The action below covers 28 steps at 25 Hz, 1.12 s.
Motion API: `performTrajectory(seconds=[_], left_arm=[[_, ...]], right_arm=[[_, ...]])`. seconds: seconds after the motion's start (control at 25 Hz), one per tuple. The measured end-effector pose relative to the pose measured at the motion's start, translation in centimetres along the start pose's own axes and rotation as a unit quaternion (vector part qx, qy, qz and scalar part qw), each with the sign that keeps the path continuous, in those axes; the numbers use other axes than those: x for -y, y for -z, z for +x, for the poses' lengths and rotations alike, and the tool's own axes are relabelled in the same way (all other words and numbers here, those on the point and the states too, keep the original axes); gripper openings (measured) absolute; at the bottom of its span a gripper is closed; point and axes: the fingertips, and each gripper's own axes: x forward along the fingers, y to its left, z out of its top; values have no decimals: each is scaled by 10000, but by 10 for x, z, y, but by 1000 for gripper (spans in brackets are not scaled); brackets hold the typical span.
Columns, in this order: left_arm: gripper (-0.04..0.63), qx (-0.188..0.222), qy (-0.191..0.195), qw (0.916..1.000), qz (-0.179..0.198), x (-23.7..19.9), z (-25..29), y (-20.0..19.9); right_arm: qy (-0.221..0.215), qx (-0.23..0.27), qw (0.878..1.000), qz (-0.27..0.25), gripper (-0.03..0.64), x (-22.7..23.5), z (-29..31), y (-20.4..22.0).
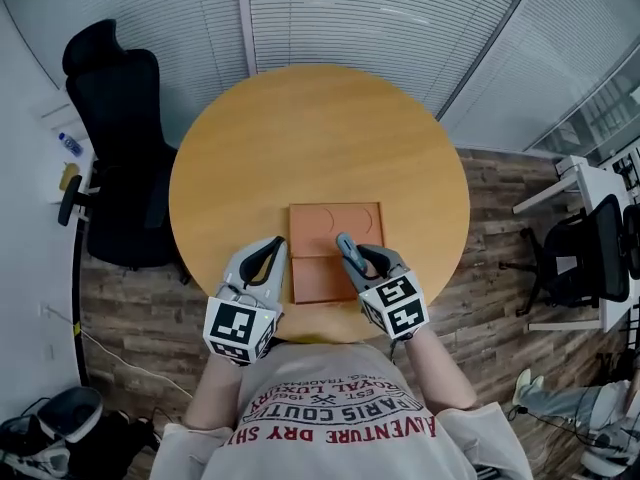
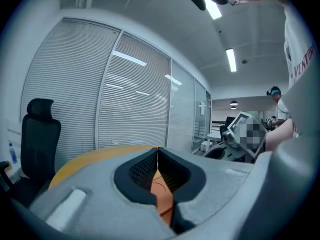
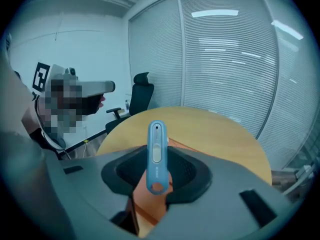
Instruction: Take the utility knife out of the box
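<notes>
An orange flat box (image 1: 333, 230) lies open on the round wooden table (image 1: 320, 128), near the edge closest to me. My right gripper (image 1: 352, 260) hangs over the box's right side, shut on a blue utility knife (image 1: 346, 249). In the right gripper view the knife (image 3: 156, 134) stands upright between the pads of that gripper (image 3: 156, 159), its slider facing the camera, above the box (image 3: 150, 204). My left gripper (image 1: 277, 244) hovers just left of the box with its jaws together and nothing in them. In the left gripper view, the gripper (image 2: 158, 149) shows only the box (image 2: 164, 191) below its tips.
A black office chair (image 1: 115, 148) stands left of the table, and another chair (image 1: 590, 258) and a white desk (image 1: 600, 183) are at the right. Blinds on a glass wall (image 1: 380, 18) run behind the table. The floor is wood plank.
</notes>
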Motion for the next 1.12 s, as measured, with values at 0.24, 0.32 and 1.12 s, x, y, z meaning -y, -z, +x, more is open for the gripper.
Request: performTrajectory(seconds=[0.24, 0.32, 1.12], left_arm=[[11, 174, 0, 9997, 197, 5, 3, -22], [11, 218, 10, 9995, 241, 9, 7, -27], [11, 366, 22, 9987, 346, 28, 12, -41]], right_arm=[[478, 820, 9953, 182, 133, 21, -37, -36], [604, 1081, 9921, 209, 133, 28, -47, -45], [1328, 2277, 9639, 362, 132, 56, -101, -70]])
